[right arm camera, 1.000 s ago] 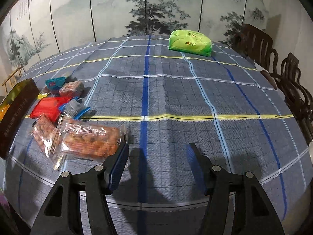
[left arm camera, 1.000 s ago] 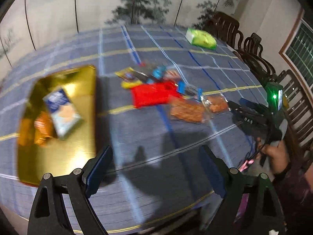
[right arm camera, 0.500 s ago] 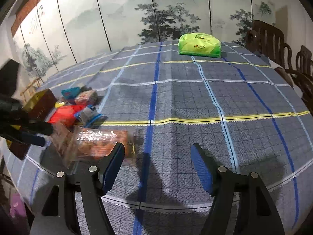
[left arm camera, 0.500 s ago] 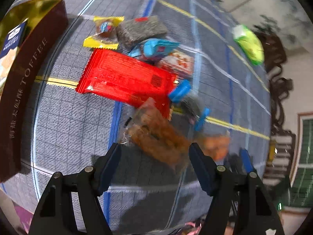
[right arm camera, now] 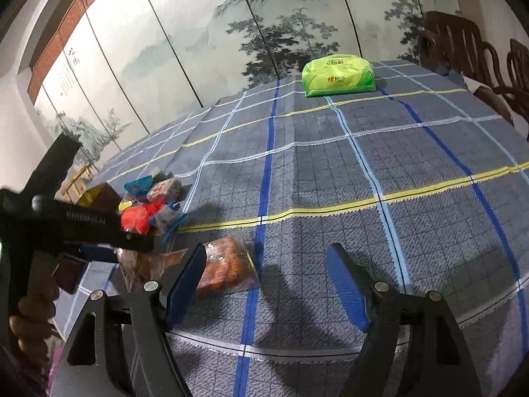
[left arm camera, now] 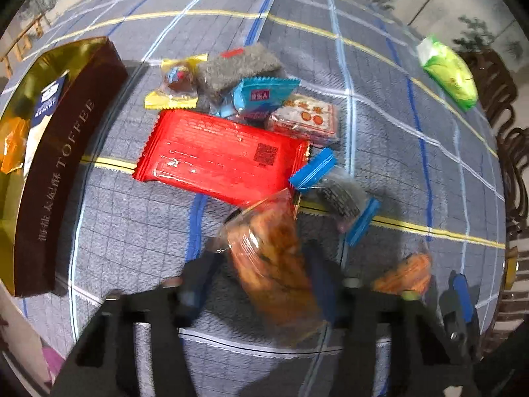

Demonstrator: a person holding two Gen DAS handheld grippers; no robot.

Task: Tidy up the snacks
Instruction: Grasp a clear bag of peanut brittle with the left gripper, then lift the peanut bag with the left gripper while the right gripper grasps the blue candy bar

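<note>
Our left claw (left arm camera: 261, 284) has its fingers spread around a clear packet of orange-brown snacks (left arm camera: 274, 264), one finger on each side. The frame's blurry there, so we can't tell if the pads actually touch the wrapper. That packet sits right in the gap, tilted, and its far end reaches the big red packet (left arm camera: 218, 158) just ahead.

Past the red one is the rest of the pile: a light blue packet (left arm camera: 264, 94), a grey packet (left arm camera: 238, 66), a yellow-edged candy (left arm camera: 177, 82) and a red-and-white one (left arm camera: 305, 117). A blue-ended grey wrapper (left arm camera: 340, 195) lies just ahead and to the right. Far left of the claw is the brown toffee box (left arm camera: 62, 172) with a gold inside, a couple of snacks already in it.

Our right claw (right arm camera: 264, 278) is wide open over the plaid tablecloth (right arm camera: 330, 172), gripping nothing. A second clear packet of orange snacks (right arm camera: 228, 264) lies on the cloth, partly hidden behind its left finger. A green pack (right arm camera: 339, 74) sits well away at the far end of the table.
</note>
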